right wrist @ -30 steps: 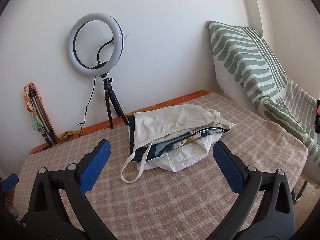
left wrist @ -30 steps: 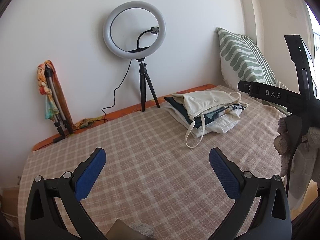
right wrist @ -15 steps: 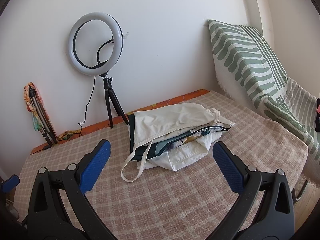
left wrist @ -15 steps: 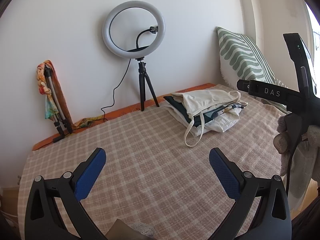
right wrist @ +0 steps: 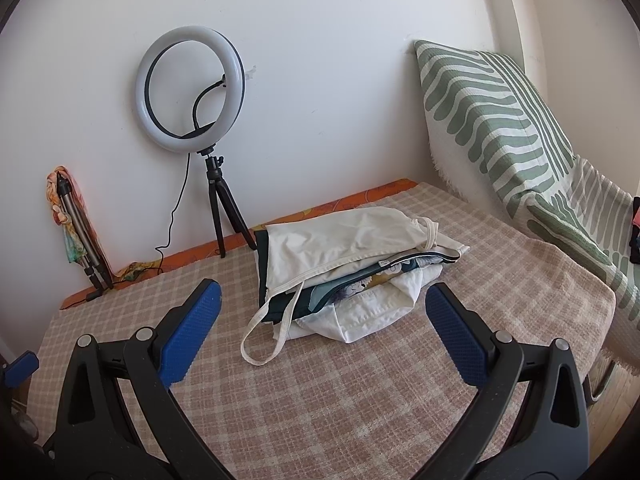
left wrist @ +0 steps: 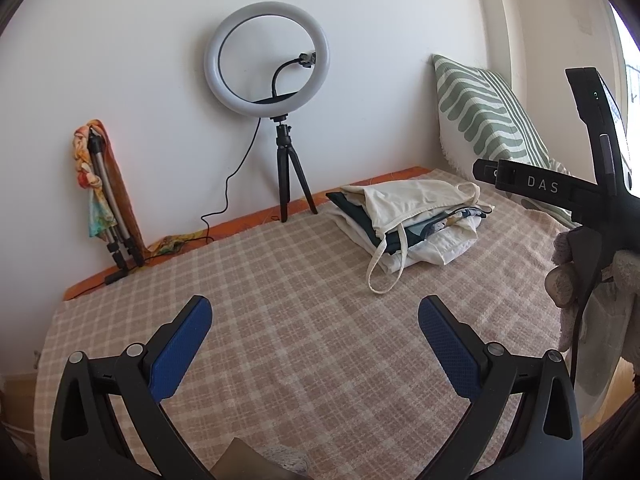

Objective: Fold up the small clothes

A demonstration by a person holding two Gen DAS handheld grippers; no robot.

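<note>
Right gripper [right wrist: 320,326] is nearest: its 2 blue pads are spread wide w/ nothing between them. It hangs over the checked blanket [right wrist: 360,408], aimed at the pile of clothes [right wrist: 352,272], prob so it can reach in. Left gripper [left wrist: 314,340] is wide too and holds nothing; it sits further to the side, so the pile [left wrist: 408,228] looks far from it. The gloved hand [left wrist: 572,284] on the right gripper's handle shows at that view's edge, partly cut off.

The pile lies mid-blanket, toward the back. A cream cloth w/ a long loop strap is on top, dark green and white layers under it. It looks stacked flat, but can't tell if each piece is folded neat or just laid down, so this fits a done pile or 1 waiting for work.

Behind, by the wall: a ring light [right wrist: 190,88] on a tripod, prob for lighting. A striped cushion [right wrist: 492,120] leans at the right.

Something fuzzy at the bottom of the left view is too cut off to name.
</note>
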